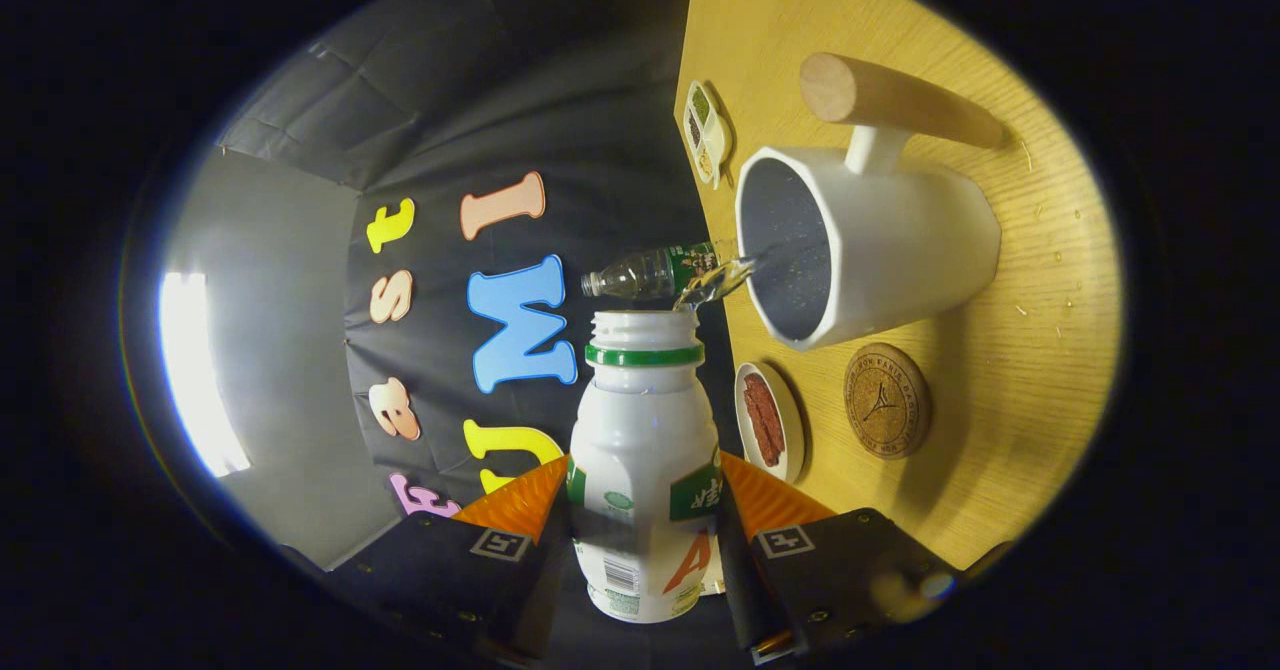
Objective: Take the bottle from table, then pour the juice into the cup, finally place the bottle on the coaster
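Your hand-held gripper [645, 510] pinches the white bottle [645, 450], uncapped, both fingers pressed on its sides.
Clear liquid [715, 285] streams at 1 o'clock into the white cup [870, 250]; cork coaster [887, 400] at 2 o'clock on the tabletop [1000, 430], beside a small dish [768, 420] holding something reddish.

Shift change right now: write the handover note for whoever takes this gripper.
Gripper: shut on the white bottle, tilted sideways, cap off.
A clear stream runs from the bottle's mouth into the white cup with the wooden handle.
Cork coaster lies beside the cup, nothing on it; a small dish sits next to it.
Done: bottle taken, pouring under way.
Left: finish the pour, right the bottle, set it on the coaster.
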The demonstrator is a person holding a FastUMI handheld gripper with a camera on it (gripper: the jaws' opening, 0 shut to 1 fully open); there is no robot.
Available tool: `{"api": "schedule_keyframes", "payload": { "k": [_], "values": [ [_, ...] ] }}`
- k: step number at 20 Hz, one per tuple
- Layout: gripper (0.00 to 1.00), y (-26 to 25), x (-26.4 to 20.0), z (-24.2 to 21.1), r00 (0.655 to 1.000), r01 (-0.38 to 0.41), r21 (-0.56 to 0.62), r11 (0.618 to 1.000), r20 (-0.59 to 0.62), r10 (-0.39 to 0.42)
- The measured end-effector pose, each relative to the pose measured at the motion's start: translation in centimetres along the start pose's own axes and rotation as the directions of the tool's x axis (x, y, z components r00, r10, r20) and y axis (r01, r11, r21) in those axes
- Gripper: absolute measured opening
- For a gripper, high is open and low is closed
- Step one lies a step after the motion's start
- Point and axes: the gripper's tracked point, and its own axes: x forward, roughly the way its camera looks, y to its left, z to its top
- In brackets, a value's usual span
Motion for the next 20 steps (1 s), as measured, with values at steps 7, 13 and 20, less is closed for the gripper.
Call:
{"api": "schedule_keyframes", "payload": {
  "k": [7,13,20],
  "values": [
    [0.67,0.4,-0.1,-0.3,1.000,-0.004,0.042,0.999,0.009,0.004],
    [0.67,1.0,-0.2,-0.2,1.000,-0.013,0.059,0.998,0.017,0.012],
    [0.67,1.9,-0.2,-0.2,0.999,-0.031,0.086,0.996,0.028,0.029]
  ]
}}
